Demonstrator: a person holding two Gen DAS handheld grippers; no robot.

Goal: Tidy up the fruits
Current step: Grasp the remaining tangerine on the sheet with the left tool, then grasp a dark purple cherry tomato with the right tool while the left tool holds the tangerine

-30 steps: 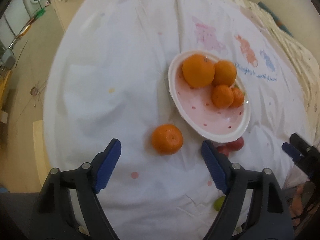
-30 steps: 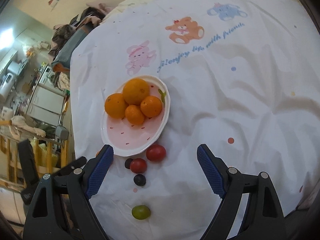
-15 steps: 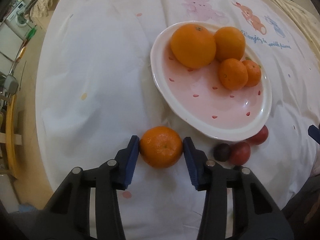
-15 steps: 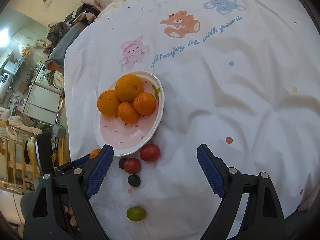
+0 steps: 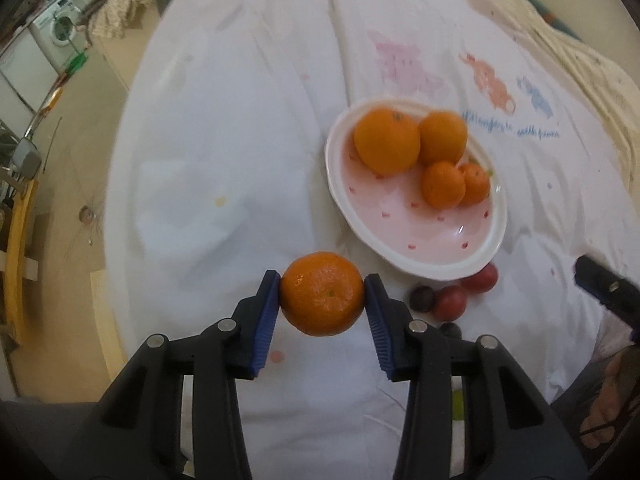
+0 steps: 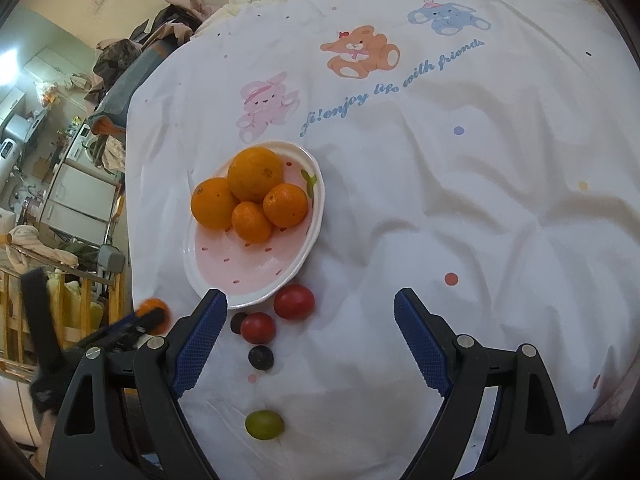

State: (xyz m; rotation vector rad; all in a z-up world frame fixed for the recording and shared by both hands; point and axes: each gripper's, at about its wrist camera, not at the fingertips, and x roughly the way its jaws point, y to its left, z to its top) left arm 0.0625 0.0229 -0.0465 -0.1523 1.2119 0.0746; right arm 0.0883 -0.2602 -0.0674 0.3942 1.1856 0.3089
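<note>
The left hand-held gripper [image 5: 322, 300] is clamped on a mandarin [image 5: 322, 293], its blue pads [image 5: 267, 312] pressing the fruit's two sides at the tips, and the fruit appears lifted just clear of the white printed sheet [image 5: 224, 152]. The plate [image 5: 416, 258] sits ahead and to the right of this hand-held gripper, with four oranges [image 5: 387, 140] crowded at its far end and its near half bare. The right hand-held gripper [image 6: 308, 344] hangs with its jaws wide apart and nothing in them, above the small fruits lying just in front of it: two red ones [image 6: 294, 301], two dark ones [image 6: 261, 357] and a green grape [image 6: 264, 424]. The likeliest trouble, I judge, is the round, smooth mandarin rolling out of a tip-only pinch during the carry. Set down carelessly, it could knock the piled oranges or roll off the shallow rim onto the soft, wrinkled sheet.
</note>
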